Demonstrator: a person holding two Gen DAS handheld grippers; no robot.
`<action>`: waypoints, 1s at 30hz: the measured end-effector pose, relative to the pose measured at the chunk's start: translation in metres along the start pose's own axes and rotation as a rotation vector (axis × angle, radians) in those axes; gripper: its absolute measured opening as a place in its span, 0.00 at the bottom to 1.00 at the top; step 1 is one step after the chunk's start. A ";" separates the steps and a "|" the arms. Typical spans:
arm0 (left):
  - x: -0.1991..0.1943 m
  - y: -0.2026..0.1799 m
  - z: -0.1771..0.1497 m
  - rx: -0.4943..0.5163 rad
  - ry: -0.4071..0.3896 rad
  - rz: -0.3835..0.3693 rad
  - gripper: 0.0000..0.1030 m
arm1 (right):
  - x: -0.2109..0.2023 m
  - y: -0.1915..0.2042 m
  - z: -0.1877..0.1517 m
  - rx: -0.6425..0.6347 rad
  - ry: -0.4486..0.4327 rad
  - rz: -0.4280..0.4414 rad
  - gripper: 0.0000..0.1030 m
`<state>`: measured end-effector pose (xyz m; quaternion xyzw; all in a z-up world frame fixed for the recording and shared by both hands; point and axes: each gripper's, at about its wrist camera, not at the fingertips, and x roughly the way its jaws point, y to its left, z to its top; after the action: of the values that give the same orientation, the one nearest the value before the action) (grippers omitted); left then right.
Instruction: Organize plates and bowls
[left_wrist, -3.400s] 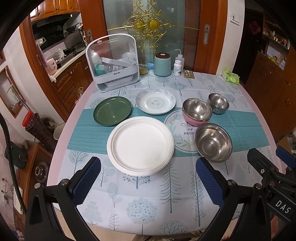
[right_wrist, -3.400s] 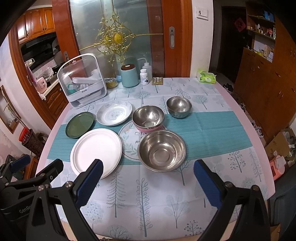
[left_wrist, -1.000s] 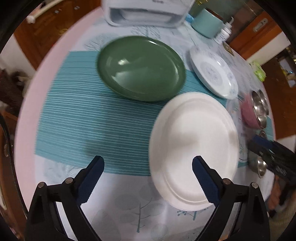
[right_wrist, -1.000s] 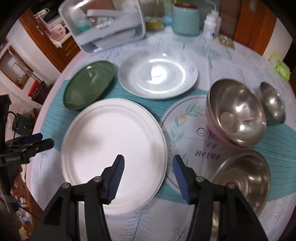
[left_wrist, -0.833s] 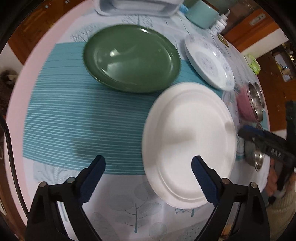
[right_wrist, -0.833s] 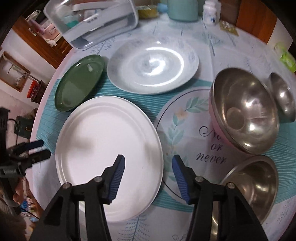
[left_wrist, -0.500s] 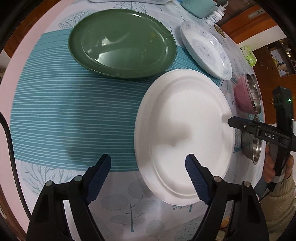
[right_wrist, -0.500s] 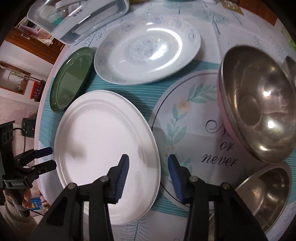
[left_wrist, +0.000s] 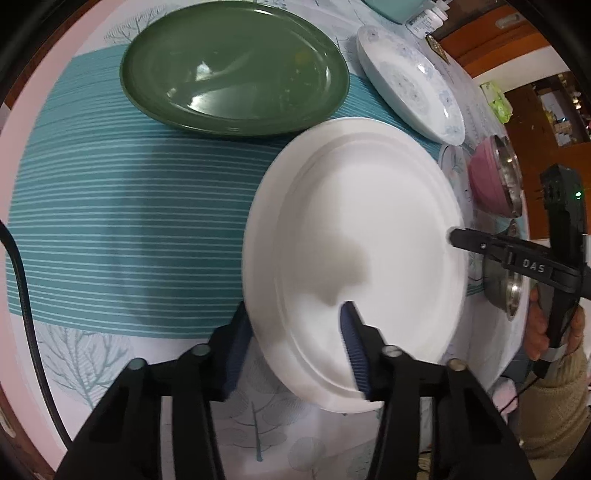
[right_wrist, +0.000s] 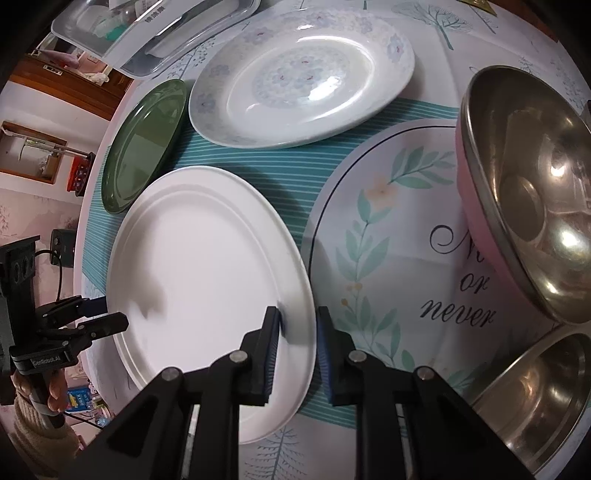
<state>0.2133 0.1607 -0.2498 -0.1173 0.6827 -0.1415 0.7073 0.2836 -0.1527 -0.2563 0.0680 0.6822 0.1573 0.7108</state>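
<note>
A large white plate (left_wrist: 354, 240) lies on the teal runner. My left gripper (left_wrist: 295, 332) is shut on its near left rim, one finger above and one below. My right gripper (right_wrist: 297, 325) is shut on the opposite rim of the white plate (right_wrist: 207, 266). A green plate (left_wrist: 232, 66) lies beyond it, and a floral white plate (right_wrist: 295, 70) lies further right. A steel bowl nested in a pink bowl (right_wrist: 524, 192) and another steel bowl (right_wrist: 535, 391) stand at the right.
A round printed placemat (right_wrist: 399, 236) lies between the white plate and the bowls. A clear-lidded dish rack (right_wrist: 147, 33) stands at the table's back left. The table edge runs along the left in the left wrist view (left_wrist: 22, 122).
Both grippers have closed in on the white plate from either side and shut on its rim. One second ago both were open and above the table.
</note>
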 end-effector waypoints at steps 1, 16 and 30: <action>0.000 0.000 0.000 0.009 -0.003 0.020 0.35 | 0.000 0.000 -0.001 -0.002 -0.004 -0.006 0.19; -0.036 -0.012 -0.012 0.050 -0.066 0.028 0.19 | -0.024 0.011 -0.037 0.032 -0.060 -0.040 0.19; -0.072 -0.029 -0.052 0.190 -0.084 0.033 0.19 | -0.068 0.038 -0.118 0.060 -0.152 -0.103 0.20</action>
<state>0.1579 0.1613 -0.1749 -0.0442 0.6376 -0.1891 0.7455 0.1600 -0.1524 -0.1866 0.0661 0.6332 0.0945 0.7654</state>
